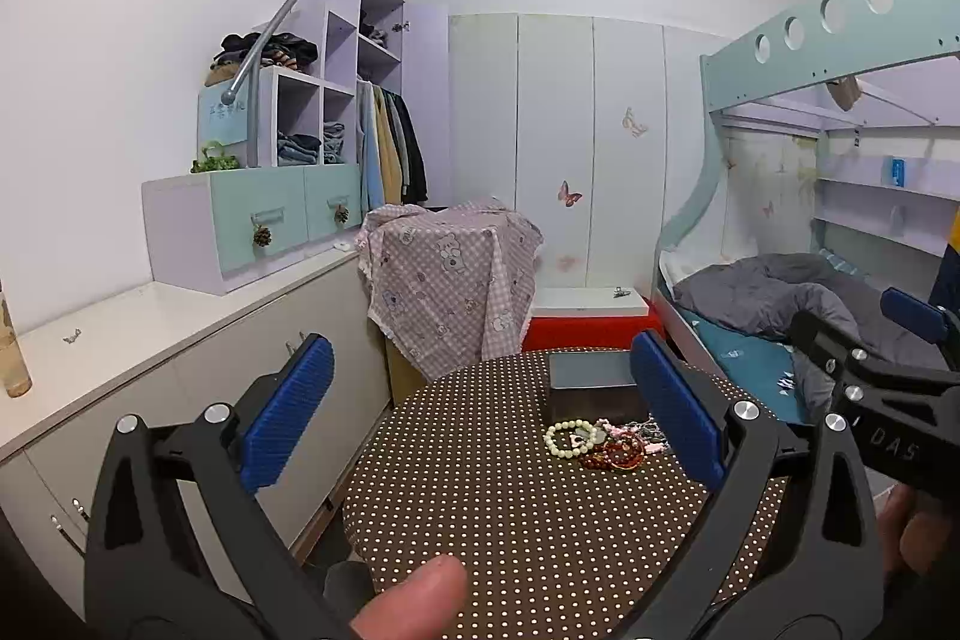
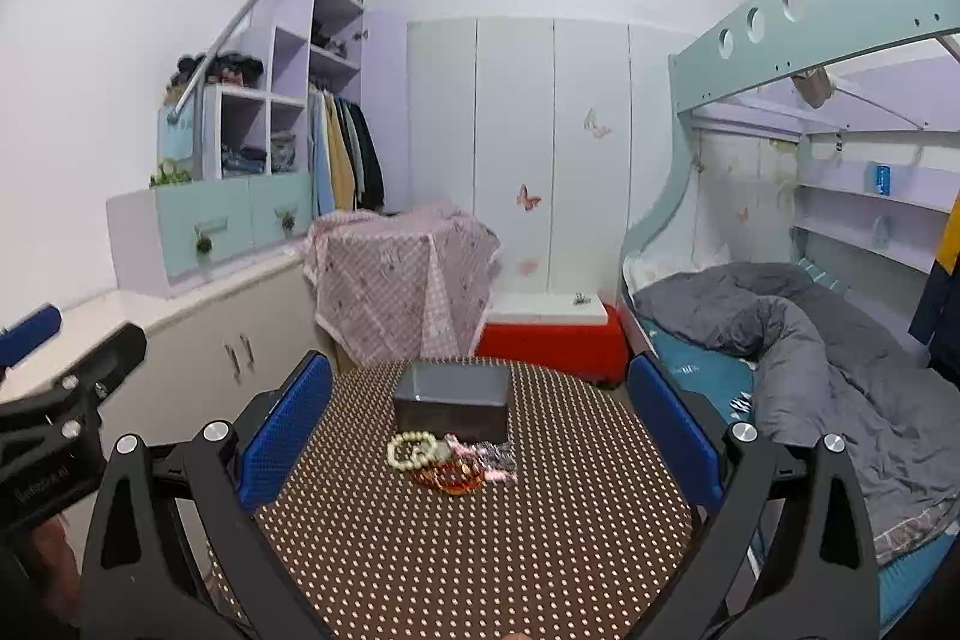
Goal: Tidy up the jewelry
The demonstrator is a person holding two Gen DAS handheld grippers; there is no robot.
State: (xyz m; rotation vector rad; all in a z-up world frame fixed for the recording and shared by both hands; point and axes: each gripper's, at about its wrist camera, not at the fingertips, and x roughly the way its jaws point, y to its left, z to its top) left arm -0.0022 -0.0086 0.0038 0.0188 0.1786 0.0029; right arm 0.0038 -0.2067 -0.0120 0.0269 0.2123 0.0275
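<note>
Dotted table [image 2: 480, 550]: one grey box [image 2: 451, 403], one jewelry heap [image 2: 450, 460].

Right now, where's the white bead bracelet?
In the right wrist view, the bracelet lies mid-table, at the left end of the jewelry pile, just before the box.

Matt cloth, brown with pale dots, over the round table [image 2: 480, 550]. Glossy cream beads on the bracelet [image 2: 411, 448], shiny amber beads [image 2: 456, 481] beside it. Smooth dark box [image 2: 453, 403], faintly glossy. Ribbed blue pads [image 1: 288, 418], matt black plastic, bright metal screws on the left gripper [image 1: 480, 400]. Soft crumpled grey duvet [image 2: 840, 358].
</note>
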